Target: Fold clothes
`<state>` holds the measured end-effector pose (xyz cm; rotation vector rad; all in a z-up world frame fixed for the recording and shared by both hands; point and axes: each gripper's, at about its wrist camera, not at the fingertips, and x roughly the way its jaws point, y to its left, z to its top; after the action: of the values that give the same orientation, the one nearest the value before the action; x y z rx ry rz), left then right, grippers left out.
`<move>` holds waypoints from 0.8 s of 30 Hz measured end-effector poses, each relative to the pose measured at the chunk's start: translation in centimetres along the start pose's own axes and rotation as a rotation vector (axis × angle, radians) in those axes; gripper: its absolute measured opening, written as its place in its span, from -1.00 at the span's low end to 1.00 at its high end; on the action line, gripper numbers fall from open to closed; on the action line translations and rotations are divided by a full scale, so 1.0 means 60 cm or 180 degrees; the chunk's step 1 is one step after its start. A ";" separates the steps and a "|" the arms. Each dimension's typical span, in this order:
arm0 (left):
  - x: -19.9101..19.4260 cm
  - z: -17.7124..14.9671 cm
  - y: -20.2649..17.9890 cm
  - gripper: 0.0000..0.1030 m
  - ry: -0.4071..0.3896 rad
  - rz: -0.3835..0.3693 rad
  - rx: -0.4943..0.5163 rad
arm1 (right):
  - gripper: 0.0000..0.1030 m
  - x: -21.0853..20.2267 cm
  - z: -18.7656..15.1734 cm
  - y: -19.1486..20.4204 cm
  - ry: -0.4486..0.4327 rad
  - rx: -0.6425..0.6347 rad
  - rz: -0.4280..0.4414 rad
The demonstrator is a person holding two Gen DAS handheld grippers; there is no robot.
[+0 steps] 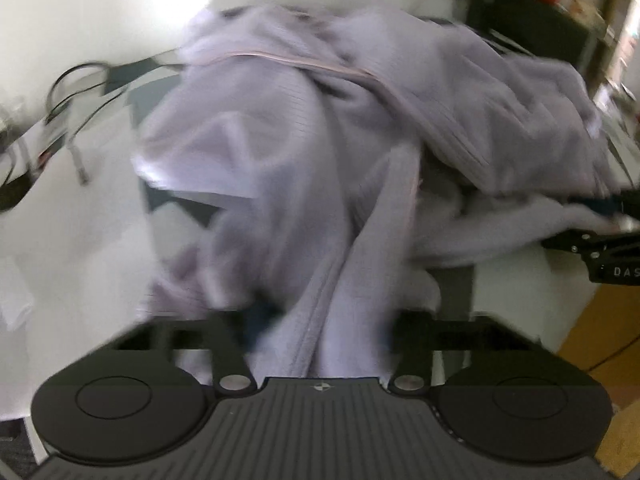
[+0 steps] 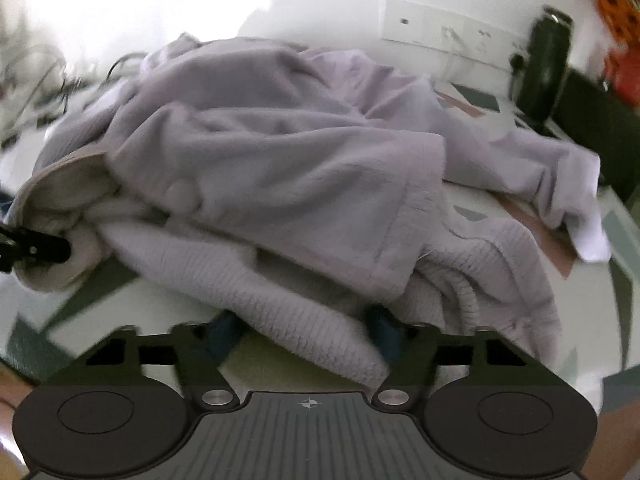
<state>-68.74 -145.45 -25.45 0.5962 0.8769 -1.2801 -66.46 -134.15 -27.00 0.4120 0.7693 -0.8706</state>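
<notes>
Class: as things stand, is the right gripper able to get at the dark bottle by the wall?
Probably not: the right gripper has lilac garment between its fingers, and the bottle stands beyond the heap.

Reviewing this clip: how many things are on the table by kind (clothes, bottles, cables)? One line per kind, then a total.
Clothes: 1, a crumpled lilac garment
Bottles: 1, a dark bottle at the back
Cable tangles: 1, cables at the far left, too blurred to count singly
Total: 3

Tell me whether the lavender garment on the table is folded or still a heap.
Still a heap: the lavender garment lies bunched in loose, uneven folds on the table, one part trailing off to the side, no flat, squared edges.
</notes>
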 end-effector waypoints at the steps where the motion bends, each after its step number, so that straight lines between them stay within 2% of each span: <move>1: -0.011 0.012 0.024 -0.50 -0.0081 -0.0023 -0.0210 | -0.59 0.000 0.005 -0.008 -0.0018 0.0084 0.0033; 3: -0.041 0.038 0.061 -0.58 -0.0310 0.0153 -0.0410 | -0.73 -0.001 0.014 -0.027 -0.0066 0.0272 0.0110; 7: -0.124 0.093 0.090 -0.63 -0.0945 0.0753 -0.0310 | -0.77 -0.012 0.023 -0.043 -0.0228 0.0473 -0.0005; 9: -0.168 0.125 0.101 -0.64 -0.1257 0.0844 -0.0320 | -0.77 -0.018 0.026 -0.050 -0.0227 0.0561 0.0052; 12: -0.194 0.174 0.103 -0.63 -0.1520 0.0863 -0.0199 | -0.77 -0.025 0.026 -0.056 -0.0201 0.0627 0.0194; 14: -0.174 0.199 0.107 -0.62 -0.1463 0.0824 -0.0193 | -0.77 -0.020 0.026 -0.051 -0.0156 0.0561 0.0190; 17: -0.095 0.224 0.120 -0.60 -0.1078 0.0680 -0.0277 | -0.76 -0.013 0.023 -0.040 -0.0059 0.0483 0.0152; 19: -0.044 0.218 0.115 -0.56 -0.0835 0.0664 -0.0154 | -0.76 -0.009 0.019 -0.034 -0.0005 0.0480 0.0132; 21: 0.007 0.210 0.108 -0.26 -0.0595 0.0656 -0.0012 | -0.76 -0.007 0.016 -0.034 0.0015 0.0519 0.0125; 22: 0.016 0.201 0.107 0.22 -0.0531 0.0582 -0.0005 | -0.76 -0.007 0.015 -0.034 0.0024 0.0539 0.0122; 23: 0.021 0.192 0.107 0.43 -0.0481 0.0491 -0.0013 | -0.75 -0.006 0.014 -0.035 0.0035 0.0571 0.0131; 24: 0.027 0.183 0.107 0.44 -0.0430 0.0401 -0.0021 | -0.75 -0.006 0.013 -0.036 0.0045 0.0606 0.0142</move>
<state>-59.97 -153.80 -21.23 0.5447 0.7205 -1.1887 -68.02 -135.72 -26.25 0.6021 0.6901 -0.9031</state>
